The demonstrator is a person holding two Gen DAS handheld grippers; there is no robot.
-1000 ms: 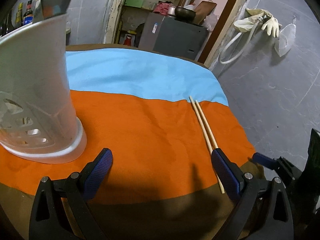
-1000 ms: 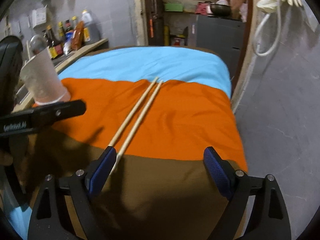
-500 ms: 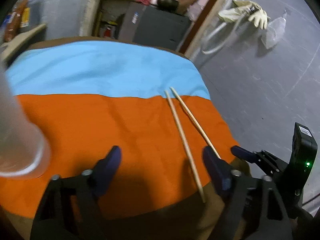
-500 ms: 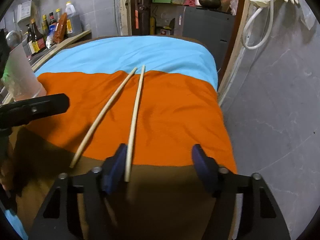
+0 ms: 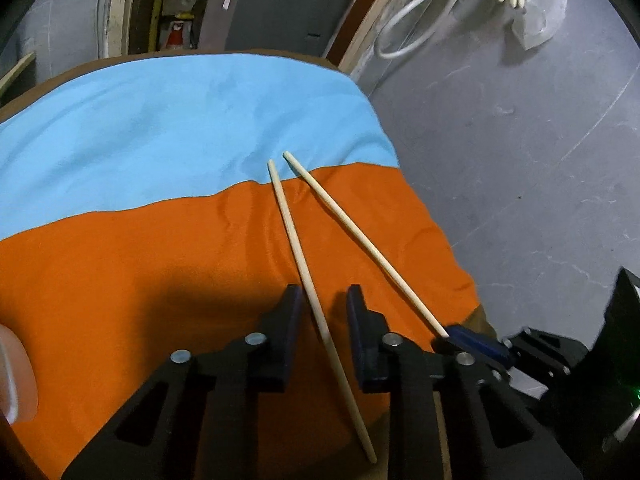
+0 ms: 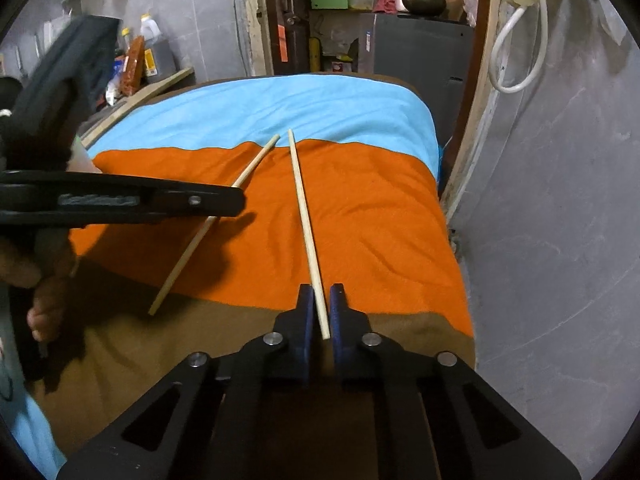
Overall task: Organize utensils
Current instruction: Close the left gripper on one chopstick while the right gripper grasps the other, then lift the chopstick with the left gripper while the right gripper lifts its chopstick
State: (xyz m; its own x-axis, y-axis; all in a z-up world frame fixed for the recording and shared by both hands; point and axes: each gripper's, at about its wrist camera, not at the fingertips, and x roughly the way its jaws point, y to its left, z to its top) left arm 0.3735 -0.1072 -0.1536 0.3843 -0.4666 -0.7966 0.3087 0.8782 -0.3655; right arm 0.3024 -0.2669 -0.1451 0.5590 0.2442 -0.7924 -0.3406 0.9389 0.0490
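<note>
Two pale wooden chopsticks lie on the orange cloth. In the left wrist view my left gripper [image 5: 320, 312] straddles the left chopstick [image 5: 292, 240], its jaws partly closed with a gap on each side of the stick. In the right wrist view my right gripper [image 6: 321, 312] has its jaws nearly closed around the near end of the right chopstick [image 6: 304, 220]; contact is hard to judge. That chopstick also shows in the left wrist view [image 5: 360, 232], ending at the right gripper's blue tip [image 5: 472, 340]. The left chopstick [image 6: 208, 224] passes under the left gripper's finger [image 6: 160, 200].
The table carries a cloth [image 5: 120, 260] striped blue, orange and brown. The utensil holder's translucent base [image 5: 16, 376] shows at the far left edge. Bottles [image 6: 156, 52] stand on a shelf at the left. A grey wall [image 6: 560, 200] borders the table's right side.
Both grippers moved onto the chopsticks and narrowed their jaws around one each. The chopsticks spread apart at their near ends. The utensil holder slid out of the left wrist view.
</note>
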